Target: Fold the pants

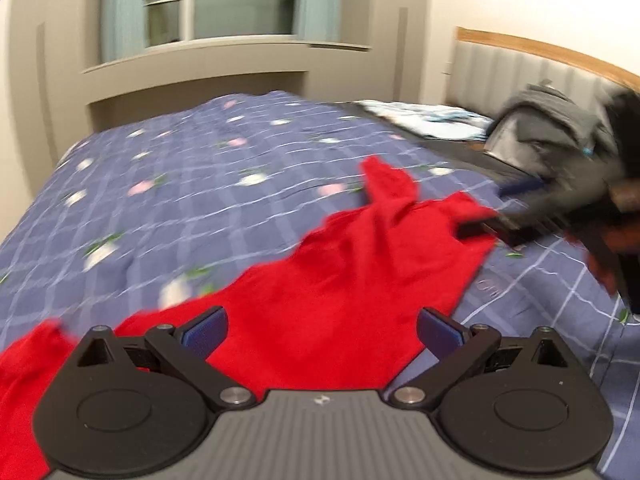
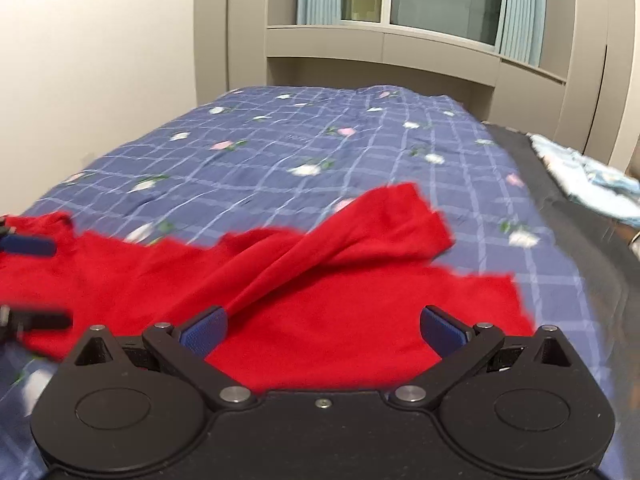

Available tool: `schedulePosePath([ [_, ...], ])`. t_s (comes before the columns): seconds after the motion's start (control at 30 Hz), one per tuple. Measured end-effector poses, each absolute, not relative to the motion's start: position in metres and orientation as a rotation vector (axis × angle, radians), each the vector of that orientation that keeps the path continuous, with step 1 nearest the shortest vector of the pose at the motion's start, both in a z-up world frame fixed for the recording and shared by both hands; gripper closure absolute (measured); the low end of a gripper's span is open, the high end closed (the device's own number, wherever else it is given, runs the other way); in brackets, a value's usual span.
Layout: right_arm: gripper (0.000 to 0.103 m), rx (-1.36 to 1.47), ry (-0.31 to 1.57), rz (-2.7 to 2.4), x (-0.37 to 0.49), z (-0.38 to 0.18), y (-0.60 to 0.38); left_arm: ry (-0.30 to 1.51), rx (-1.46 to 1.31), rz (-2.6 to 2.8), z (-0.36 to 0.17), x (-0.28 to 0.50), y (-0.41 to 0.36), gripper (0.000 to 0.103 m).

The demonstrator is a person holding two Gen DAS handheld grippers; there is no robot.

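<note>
Crumpled red fabric pants (image 2: pixel 304 280) lie unfolded on the blue checked floral bedspread (image 2: pixel 320 140) (folding unstarted); left gripper (image 1: pixel 322 330) and right gripper (image 2: pixel 322 330) both spread, empty.

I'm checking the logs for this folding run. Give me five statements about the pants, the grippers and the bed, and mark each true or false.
1. The pants are red. True.
2. The left gripper is shut on the pants. False: its jaws stand wide open, with the cloth lying beyond them.
3. The pants lie on a blue checked bedspread with flowers. True.
4. The right gripper is open. True.
5. The pants are folded into a neat square. False: they lie spread out and rumpled, one leg twisted across the rest.
</note>
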State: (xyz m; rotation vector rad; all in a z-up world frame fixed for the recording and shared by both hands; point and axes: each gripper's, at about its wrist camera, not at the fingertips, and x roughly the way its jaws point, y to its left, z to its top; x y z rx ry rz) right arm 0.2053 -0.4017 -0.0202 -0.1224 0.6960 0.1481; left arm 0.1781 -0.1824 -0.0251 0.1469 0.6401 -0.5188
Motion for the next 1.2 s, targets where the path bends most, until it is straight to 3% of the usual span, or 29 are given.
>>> schedulePosePath([
  [0.17,0.001,-0.120,0.755,0.109,0.272,-0.003,-0.428,0.595,0.232,-0.595,-0.035,0.191,-0.235,0.001],
  [0.33,0.001,-0.078,0.810,0.108,0.329,0.002,-0.432,0.614,0.251,-0.625,-0.044,0.205,-0.264,0.013],
  [0.43,0.001,-0.059,0.822,0.082,0.356,-0.001,-0.422,0.651,0.248,-0.615,-0.051,0.213,-0.272,0.032],
  [0.5,0.002,-0.035,0.840,0.061,0.374,-0.006,-0.416,0.692,0.234,-0.615,-0.056,0.220,-0.275,0.059],
  [0.53,0.005,-0.019,0.852,0.043,0.384,-0.009,-0.413,0.712,0.230,-0.619,-0.058,0.223,-0.276,0.065],
  [0.6,0.011,-0.006,0.882,0.022,0.400,-0.015,-0.406,0.741,0.232,-0.617,-0.062,0.229,-0.279,0.086],
  [0.7,0.026,-0.018,0.943,-0.037,0.421,-0.028,-0.399,0.766,0.237,-0.600,-0.064,0.233,-0.277,0.100],
  [0.8,0.041,-0.009,0.996,-0.083,0.432,-0.039,-0.402,0.767,0.225,-0.599,-0.062,0.233,-0.274,0.102],
  [0.97,0.097,0.031,1.001,-0.079,0.427,-0.042,-0.415,0.737,0.239,-0.604,-0.051,0.229,-0.271,0.103],
  [1.03,0.102,0.060,0.975,-0.059,0.420,-0.035,-0.422,0.725,0.243,-0.594,-0.047,0.228,-0.270,0.103],
  [1.2,0.102,0.109,0.839,-0.016,0.386,0.000,-0.444,0.668,0.246,-0.598,-0.027,0.219,-0.266,0.103],
])
